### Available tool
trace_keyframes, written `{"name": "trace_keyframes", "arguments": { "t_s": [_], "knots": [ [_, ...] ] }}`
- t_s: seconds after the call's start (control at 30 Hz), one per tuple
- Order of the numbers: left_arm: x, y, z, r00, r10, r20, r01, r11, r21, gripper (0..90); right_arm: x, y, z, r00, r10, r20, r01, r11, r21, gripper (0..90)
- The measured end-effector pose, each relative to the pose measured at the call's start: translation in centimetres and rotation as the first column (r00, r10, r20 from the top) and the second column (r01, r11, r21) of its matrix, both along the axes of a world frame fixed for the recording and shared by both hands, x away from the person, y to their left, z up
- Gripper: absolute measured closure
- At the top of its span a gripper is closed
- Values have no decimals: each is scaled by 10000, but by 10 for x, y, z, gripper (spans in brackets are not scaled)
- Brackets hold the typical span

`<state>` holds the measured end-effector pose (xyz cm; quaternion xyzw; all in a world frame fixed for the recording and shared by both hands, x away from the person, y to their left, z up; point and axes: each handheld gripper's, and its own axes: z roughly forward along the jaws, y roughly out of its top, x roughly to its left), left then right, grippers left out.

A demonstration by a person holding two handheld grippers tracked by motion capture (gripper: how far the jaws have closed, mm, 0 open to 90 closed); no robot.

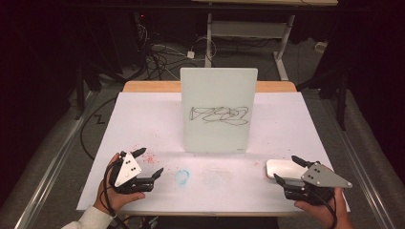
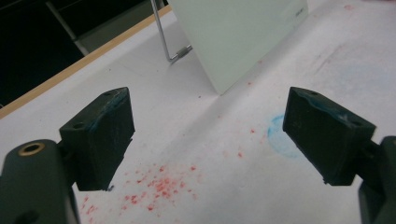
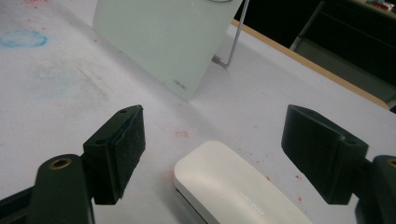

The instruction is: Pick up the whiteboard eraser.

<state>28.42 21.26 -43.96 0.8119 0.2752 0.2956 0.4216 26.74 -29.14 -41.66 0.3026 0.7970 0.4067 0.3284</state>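
A small whiteboard (image 1: 218, 110) stands upright on a wire stand at the middle of the table, with black scribbles (image 1: 219, 115) across its face. A white eraser (image 1: 285, 169) lies flat at the front right. My right gripper (image 1: 286, 170) is open, its jaws on either side of the eraser's near end (image 3: 233, 186) without touching it. My left gripper (image 1: 149, 162) rests open at the front left with nothing between its jaws, pointing toward the whiteboard's lower corner (image 2: 224, 42). Blue stains mark the left gripper's pads (image 2: 327, 126).
White paper (image 1: 143, 119) covers the table, marked with red specks (image 2: 159, 184) near the left gripper and a blue smudged ring (image 1: 182, 176) in front of the board. The board's wire stand (image 3: 232, 46) sticks out behind it. Cables lie on the floor beyond the table.
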Motion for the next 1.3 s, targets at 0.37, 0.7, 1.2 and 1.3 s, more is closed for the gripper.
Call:
{"name": "trace_keyframes", "arguments": {
  "t_s": [0.37,0.7,1.2,1.3],
  "knots": [
    [0,3,-12,9980,126,-611,-88,9980,623,169,24,-11,-4,9950,263,-960,-301,9988,-385,213],
    [-7,1,-21,9937,112,-1115,37,9912,1325,170,58,-28,9,9653,457,-2571,-1019,9724,-2099,223],
    [-9,0,-25,9904,-83,-1380,298,9875,1546,170,94,-11,2,8324,885,-5471,-4085,7651,-4977,244],
    [-9,-1,-26,9891,-134,-1464,378,9855,1652,170,100,-9,-2,8167,981,-5687,-4437,7369,-5100,239]
  ]
}}
